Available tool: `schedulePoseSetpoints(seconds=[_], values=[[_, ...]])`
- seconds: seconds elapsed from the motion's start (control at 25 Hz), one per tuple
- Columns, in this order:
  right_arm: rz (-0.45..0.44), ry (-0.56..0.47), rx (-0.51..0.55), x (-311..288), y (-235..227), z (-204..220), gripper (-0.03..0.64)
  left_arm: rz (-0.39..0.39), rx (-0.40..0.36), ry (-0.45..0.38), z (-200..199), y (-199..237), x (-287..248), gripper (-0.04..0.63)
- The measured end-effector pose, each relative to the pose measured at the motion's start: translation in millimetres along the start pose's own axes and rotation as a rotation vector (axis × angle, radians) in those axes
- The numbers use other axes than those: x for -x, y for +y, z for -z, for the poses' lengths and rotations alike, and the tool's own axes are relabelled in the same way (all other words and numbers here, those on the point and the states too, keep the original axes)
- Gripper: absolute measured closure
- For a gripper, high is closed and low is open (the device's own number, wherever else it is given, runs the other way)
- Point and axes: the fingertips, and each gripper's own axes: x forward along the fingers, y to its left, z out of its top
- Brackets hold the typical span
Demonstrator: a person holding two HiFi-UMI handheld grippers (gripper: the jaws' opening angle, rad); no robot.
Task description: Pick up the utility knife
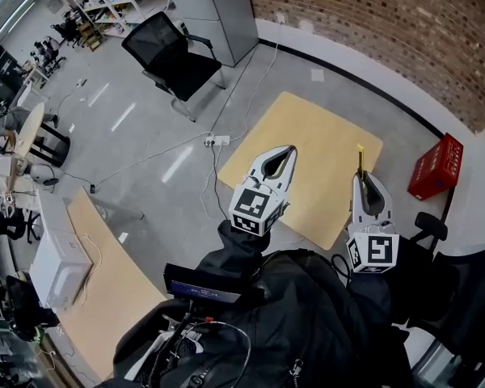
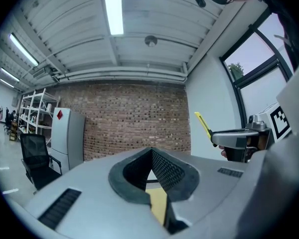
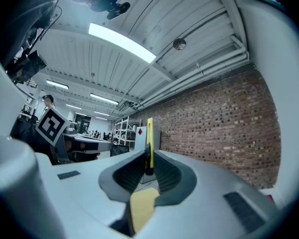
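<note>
The person holds both grippers up in the air over a light wooden desk [image 1: 307, 128]. The right gripper [image 1: 362, 178] has its fingers [image 3: 165, 176] squeezed tight on the utility knife [image 1: 360, 158]. The knife is thin and yellow. It stands between the two fingers, close to their tips. Its yellow end sticks out past the tips and points toward the far edge of the desk. Its dark lower part sits down between the finger pads.

The left gripper [image 1: 289, 150] has its fingers [image 2: 172, 172] pressed together at the tips, and nothing is between them. Only a bit of the desk shows through the gap behind the tips. Seen from the left gripper's own camera, the knife is off to the right of the left fingers, well apart from them and tilted a little.

Far out past the left fingers, and off to their left, a black chair [image 1: 174, 55] stands on the grey floor [image 1: 145, 128]. To the right of the right fingers a red crate [image 1: 435, 166] sits near the desk. A brick wall [image 1: 372, 14] stands beyond both sets of fingertips
</note>
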Motion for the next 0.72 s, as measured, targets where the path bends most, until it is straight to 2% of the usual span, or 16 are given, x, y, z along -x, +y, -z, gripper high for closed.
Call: schedulePoseSetpoints(seconds=[0.2, 0.72], values=[[-0.003, -0.006, 0.004, -5, -3, -2, 0.565, -0.019, -0.009, -0.026, -6, 4, -2, 0.595], [0.016, 0.000, 0.001, -8, -7, 3, 0.565, -0.023, -0.002, -0.002, 4, 8, -6, 0.595]])
